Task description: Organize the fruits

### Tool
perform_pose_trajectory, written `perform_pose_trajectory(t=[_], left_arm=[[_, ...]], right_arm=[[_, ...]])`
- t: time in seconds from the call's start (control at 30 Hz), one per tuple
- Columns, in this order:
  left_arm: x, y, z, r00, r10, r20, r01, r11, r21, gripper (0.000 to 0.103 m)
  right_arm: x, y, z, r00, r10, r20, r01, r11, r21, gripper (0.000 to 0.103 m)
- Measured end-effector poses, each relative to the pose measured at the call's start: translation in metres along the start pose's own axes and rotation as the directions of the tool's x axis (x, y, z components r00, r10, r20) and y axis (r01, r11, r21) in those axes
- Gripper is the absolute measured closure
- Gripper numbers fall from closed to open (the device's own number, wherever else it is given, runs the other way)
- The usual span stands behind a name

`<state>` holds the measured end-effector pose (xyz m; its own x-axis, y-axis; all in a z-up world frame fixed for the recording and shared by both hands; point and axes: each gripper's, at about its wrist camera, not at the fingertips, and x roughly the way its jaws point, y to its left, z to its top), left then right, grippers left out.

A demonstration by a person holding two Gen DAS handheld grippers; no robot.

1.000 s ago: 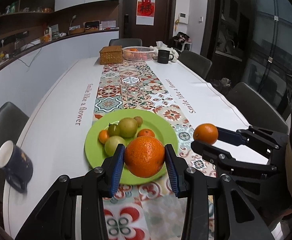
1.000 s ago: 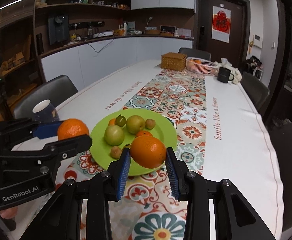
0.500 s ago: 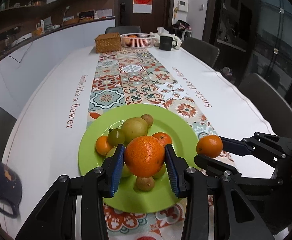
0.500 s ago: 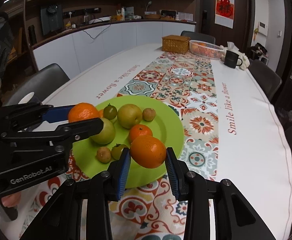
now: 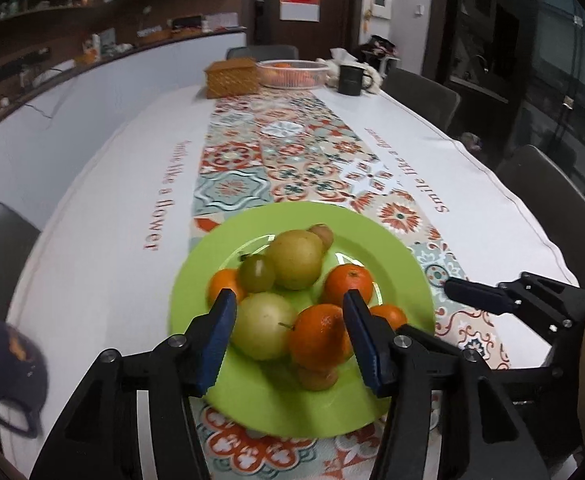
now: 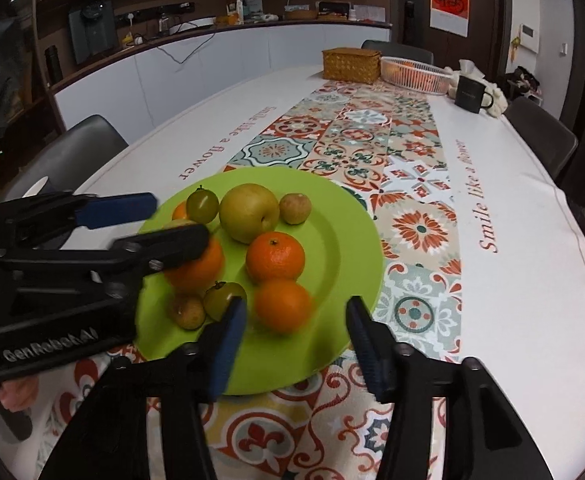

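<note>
Both tongs have come down over the green plate (image 5: 408, 264) and are opening; the left tongs (image 5: 288, 332) and right tongs (image 6: 296, 332) have released their oranges (image 5: 320, 336) (image 6: 282, 306), now resting there. Next I withdraw upward, clear of the pile.

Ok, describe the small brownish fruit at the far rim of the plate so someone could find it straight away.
Find the green plate on the patterned runner. Among its far fruits sits a big yellow pear, and the small brownish fruit lies just right of it. It alone is dull tan-pink, neither orange nor green.
</note>
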<state>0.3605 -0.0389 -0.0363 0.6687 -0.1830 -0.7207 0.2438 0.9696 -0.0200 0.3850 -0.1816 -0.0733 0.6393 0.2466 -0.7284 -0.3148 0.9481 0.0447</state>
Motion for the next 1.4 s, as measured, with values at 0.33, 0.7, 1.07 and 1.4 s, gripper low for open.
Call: perform_pose_trajectory(t=[0.33, 0.7, 1.07, 1.4], left_arm=[[-0.052, 0.000, -0.027, 0.997, 0.060, 0.057, -0.058, 0.998, -0.033, 0.043], [-0.131, -0.015, -0.056, 0.988, 0.079, 0.134, -0.069, 0.995, -0.076, 0.032], [-0.194, -0.033, -0.101, 0.975, 0.091, 0.203, -0.081, 0.995, -0.056, 0.014], [-0.230, -0.044, -0.140, 0.961, 0.117, 0.251, -0.112, 0.993, -0.036, 0.000]], right_arm=[[-0.050, 0.000, -0.014, 0.995, -0.066, 0.079, 0.063, 0.997, 0.040, 0.044], [-0.133, 0.013, -0.033, 0.977, -0.105, 0.186, 0.088, 0.991, 0.098, 0.032], [-0.200, 0.033, -0.085, 0.955, -0.165, 0.248, 0.134, 0.982, 0.135, 0.018], [-0.236, 0.045, -0.123, 0.938, -0.204, 0.280, 0.159, 0.972, 0.175, 0.016]])
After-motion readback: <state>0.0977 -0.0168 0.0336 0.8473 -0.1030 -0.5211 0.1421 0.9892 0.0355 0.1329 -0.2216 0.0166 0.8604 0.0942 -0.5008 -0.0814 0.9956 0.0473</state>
